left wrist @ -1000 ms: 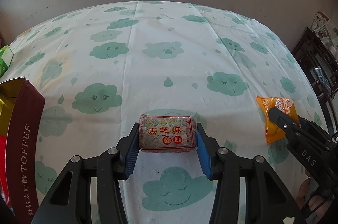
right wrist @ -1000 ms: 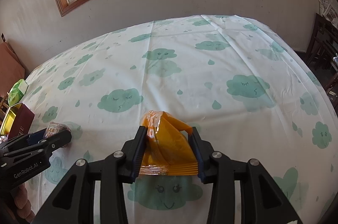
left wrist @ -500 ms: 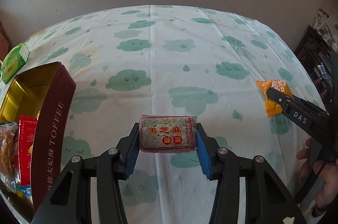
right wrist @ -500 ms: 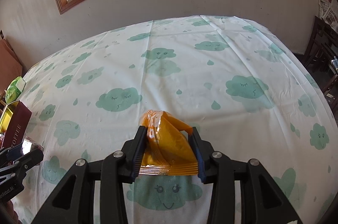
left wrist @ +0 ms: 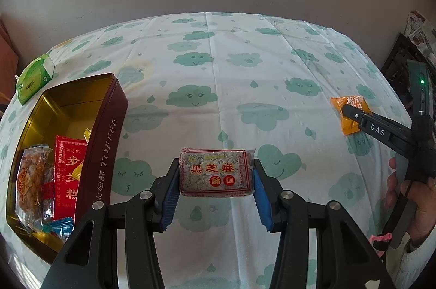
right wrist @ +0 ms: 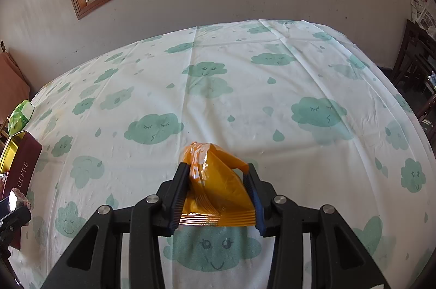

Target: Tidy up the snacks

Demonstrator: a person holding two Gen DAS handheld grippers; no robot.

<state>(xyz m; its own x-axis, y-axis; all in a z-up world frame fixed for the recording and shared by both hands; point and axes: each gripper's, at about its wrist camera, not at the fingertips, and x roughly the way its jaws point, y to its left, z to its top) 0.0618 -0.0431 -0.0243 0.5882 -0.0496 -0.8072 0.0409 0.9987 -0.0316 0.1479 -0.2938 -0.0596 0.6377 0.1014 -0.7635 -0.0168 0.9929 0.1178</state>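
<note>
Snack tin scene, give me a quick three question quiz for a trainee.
1. True or false: the left claw grips a sesame candy pack.
2. The right claw holds: A) green tissue pack B) orange snack packet C) nothing.
3. What word is printed on the open tin?

Key: 1 true; 2 B; 3 TOFFEE.

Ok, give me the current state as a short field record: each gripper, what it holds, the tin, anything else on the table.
left gripper: shut on sesame candy pack
right gripper: shut on orange snack packet
toffee tin: open, left of the left gripper, already holds several wrapped snacks
green tissue pack: on the tablecloth beyond the tin
</note>
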